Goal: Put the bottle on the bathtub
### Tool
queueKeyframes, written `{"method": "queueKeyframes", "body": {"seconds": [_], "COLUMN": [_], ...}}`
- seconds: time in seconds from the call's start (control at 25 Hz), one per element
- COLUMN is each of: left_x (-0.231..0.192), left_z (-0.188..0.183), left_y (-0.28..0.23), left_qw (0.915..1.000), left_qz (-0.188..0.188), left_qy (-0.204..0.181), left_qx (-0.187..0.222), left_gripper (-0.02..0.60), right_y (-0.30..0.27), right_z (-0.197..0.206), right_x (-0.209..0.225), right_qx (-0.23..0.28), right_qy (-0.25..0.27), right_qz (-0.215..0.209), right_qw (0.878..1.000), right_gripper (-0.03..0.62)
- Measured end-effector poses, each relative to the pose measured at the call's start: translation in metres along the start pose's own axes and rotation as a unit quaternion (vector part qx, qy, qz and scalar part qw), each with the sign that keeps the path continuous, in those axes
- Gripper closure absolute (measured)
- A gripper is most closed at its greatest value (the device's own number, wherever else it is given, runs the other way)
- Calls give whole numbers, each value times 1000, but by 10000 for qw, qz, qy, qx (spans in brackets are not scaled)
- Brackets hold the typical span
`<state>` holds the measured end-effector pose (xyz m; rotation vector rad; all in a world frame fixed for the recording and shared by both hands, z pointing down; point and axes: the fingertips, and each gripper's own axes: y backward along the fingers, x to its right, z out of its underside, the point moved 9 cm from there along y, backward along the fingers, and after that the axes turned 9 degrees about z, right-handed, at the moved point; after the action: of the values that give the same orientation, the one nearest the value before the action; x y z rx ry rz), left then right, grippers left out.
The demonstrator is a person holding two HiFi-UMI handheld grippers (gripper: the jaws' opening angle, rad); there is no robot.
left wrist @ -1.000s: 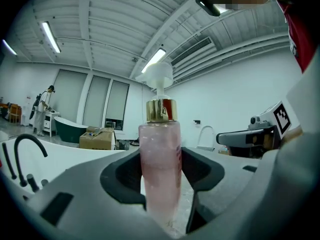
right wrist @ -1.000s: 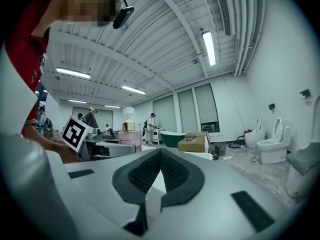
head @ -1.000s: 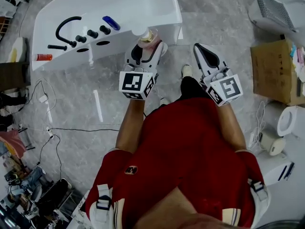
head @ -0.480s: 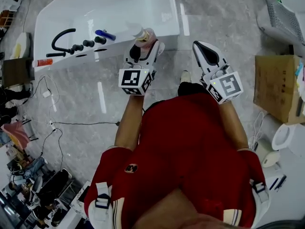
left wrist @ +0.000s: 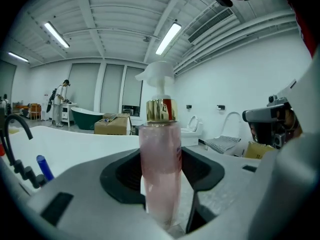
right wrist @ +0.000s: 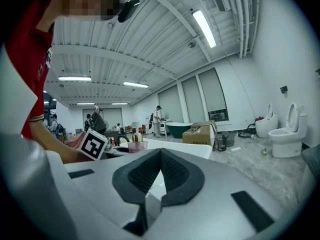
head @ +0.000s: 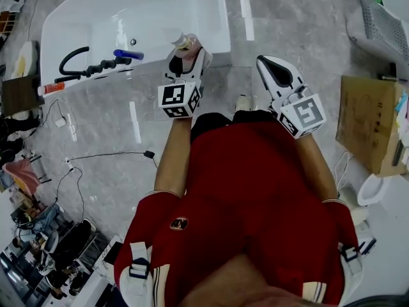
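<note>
While right tongs (right wrist: 159,154) shut empty, left tongs (left wrist: 161,176) clamp bottle (left wrist: 160,149).

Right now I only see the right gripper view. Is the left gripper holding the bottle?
Observer: Yes. The left gripper view shows the pink bottle upright, clamped between the jaws of the left gripper.
Operator: Where is it relative to the tub?
Observer: The head view puts it at the near rim of the bathtub; I can't judge contact.
Operator: Anything else on that rim?
Observer: A blue tube lies beside the black faucet fittings, to the bottle's left in that view.
</note>
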<state>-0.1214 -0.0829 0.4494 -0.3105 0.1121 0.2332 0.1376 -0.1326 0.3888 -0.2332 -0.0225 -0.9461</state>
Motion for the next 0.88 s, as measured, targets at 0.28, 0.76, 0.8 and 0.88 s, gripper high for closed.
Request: {"method": "queueKeyframes", "body": {"seconds": [0.28,0.76,0.8,0.88], "left_x": [-17,-48,-49,-53], "left_z": [13,50,52,57], "left_y": [-27,-89,-93,-100], "left_qw": [9997,9975,9972,9966], "left_qz": [14,370,390,425], "left_qy": [23,-89,-106,-145], "left_qx": [-253,-601,-630,-686], "left_gripper": [345,345,345,345], "right_y": [-9,-24,-25,-29], "right_z": [3,10,10,10], "right_x": [2,8,8,8], "right_qx": [-187,-644,-653,-676], "right_qy": [-39,147,128,103], "right_qz": [144,608,642,694], "right_qw": [9997,9960,9957,9952], "right_gripper": [597,597,597,597]}}
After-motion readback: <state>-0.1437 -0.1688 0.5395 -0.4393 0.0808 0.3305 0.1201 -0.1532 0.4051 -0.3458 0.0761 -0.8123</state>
